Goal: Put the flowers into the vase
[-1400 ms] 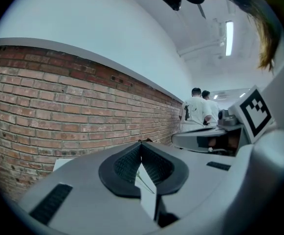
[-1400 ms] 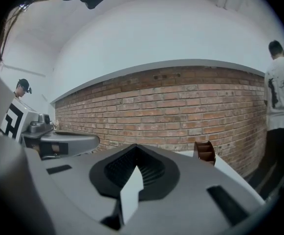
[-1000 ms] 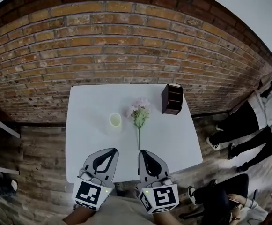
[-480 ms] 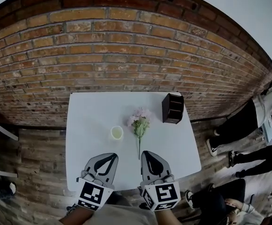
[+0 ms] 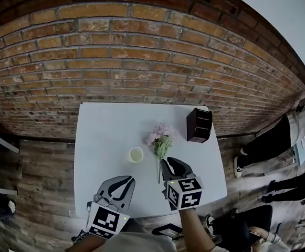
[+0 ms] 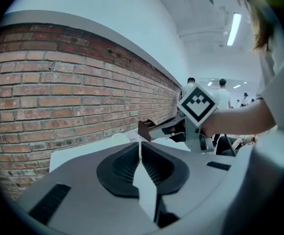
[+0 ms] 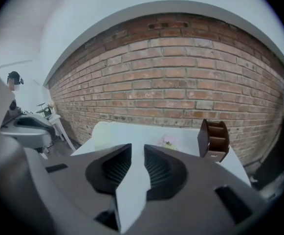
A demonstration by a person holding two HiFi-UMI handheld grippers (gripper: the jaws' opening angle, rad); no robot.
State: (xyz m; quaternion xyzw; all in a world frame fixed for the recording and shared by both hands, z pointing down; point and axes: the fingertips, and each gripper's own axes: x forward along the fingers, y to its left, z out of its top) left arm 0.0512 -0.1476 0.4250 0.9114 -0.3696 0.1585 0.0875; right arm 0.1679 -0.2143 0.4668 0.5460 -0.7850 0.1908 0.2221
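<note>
White rectangular table [image 5: 100,135] before a brick wall. The pink-blossomed, green-stemmed flowers [image 5: 161,140] lie flat on the table, outside the small pale cylindrical vase [image 5: 136,154] standing just to their left, its mouth showing only a pale interior. Dark brown wooden organiser box [image 5: 199,125] stands at the far right; its compartments look dark. Right gripper [image 5: 168,164], just beside the stem: jaws opening, nothing between them. Left gripper [image 5: 123,180]: jaws closed, empty.
</note>
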